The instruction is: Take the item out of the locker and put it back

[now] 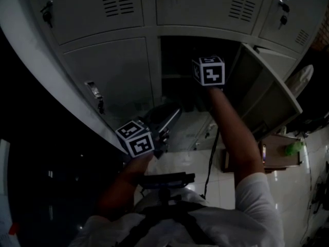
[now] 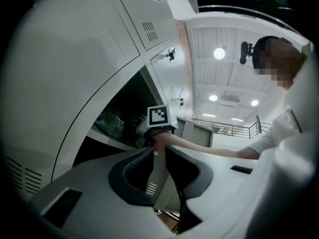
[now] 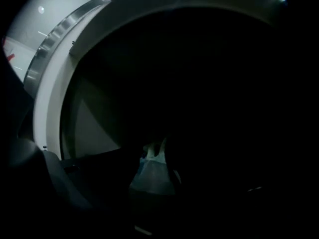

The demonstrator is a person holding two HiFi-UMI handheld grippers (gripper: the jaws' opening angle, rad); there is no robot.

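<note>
The open locker (image 1: 177, 60) is dark inside. My right gripper (image 1: 204, 78), with its marker cube (image 1: 209, 71), reaches into it at arm's length. In the right gripper view a pale bluish bag (image 3: 152, 176) stands on the locker floor ahead, between the lines of the jaws. Only the left finger (image 3: 52, 180) shows faintly, far from the bag, so the jaws stand wide and touch nothing. The left gripper view shows the same bag (image 2: 110, 124) inside the locker, beside the right gripper (image 2: 149, 128). My left gripper (image 1: 169, 116) hangs low before the closed locker, its jaws (image 2: 158, 151) slightly apart and empty.
The locker's door (image 1: 267, 94) swings out to the right. Closed grey lockers (image 1: 110, 76) surround the opening, with key locks (image 1: 95, 91). A low brown stand (image 1: 280, 153) with a green thing (image 1: 294, 148) sits on the white tiled floor (image 1: 190, 161) at right.
</note>
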